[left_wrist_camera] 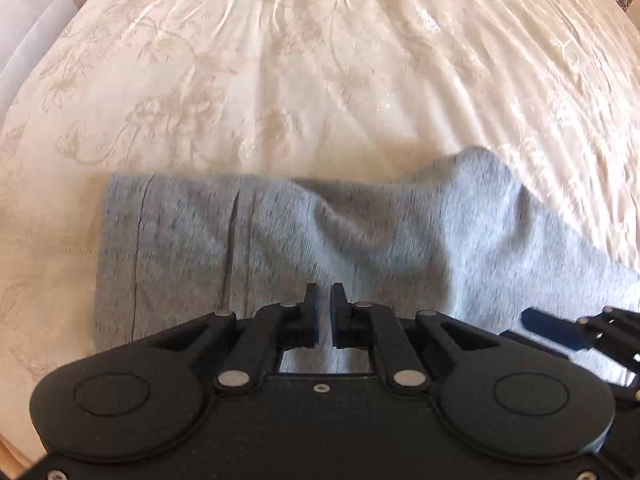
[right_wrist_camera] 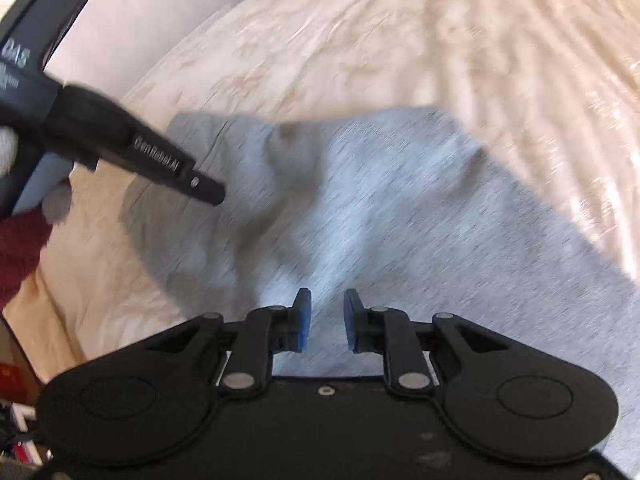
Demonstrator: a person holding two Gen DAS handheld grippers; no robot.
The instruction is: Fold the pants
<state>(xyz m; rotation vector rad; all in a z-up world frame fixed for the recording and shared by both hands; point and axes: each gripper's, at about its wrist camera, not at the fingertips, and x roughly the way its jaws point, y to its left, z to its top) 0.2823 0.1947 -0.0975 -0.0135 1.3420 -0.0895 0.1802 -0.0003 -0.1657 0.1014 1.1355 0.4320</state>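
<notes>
Grey pants (left_wrist_camera: 320,232) lie partly folded on a cream bedspread (left_wrist_camera: 280,60); they also show in the right wrist view (right_wrist_camera: 380,208). My left gripper (left_wrist_camera: 324,296) hovers over the near part of the pants, its jaws nearly closed with a thin gap and no cloth between them. My right gripper (right_wrist_camera: 327,300) hangs over the pants with jaws a little apart and empty. The right gripper's blue-padded fingers (left_wrist_camera: 556,328) show at the left view's lower right. The left gripper's body (right_wrist_camera: 160,156) crosses the right view's upper left.
The patterned bedspread (right_wrist_camera: 440,40) stretches beyond the pants. The bed's left edge (right_wrist_camera: 48,280) drops off beside a pale wall (right_wrist_camera: 160,8). A hand in a dark red sleeve (right_wrist_camera: 20,248) holds the left gripper. Clutter sits at the lower left floor (right_wrist_camera: 16,420).
</notes>
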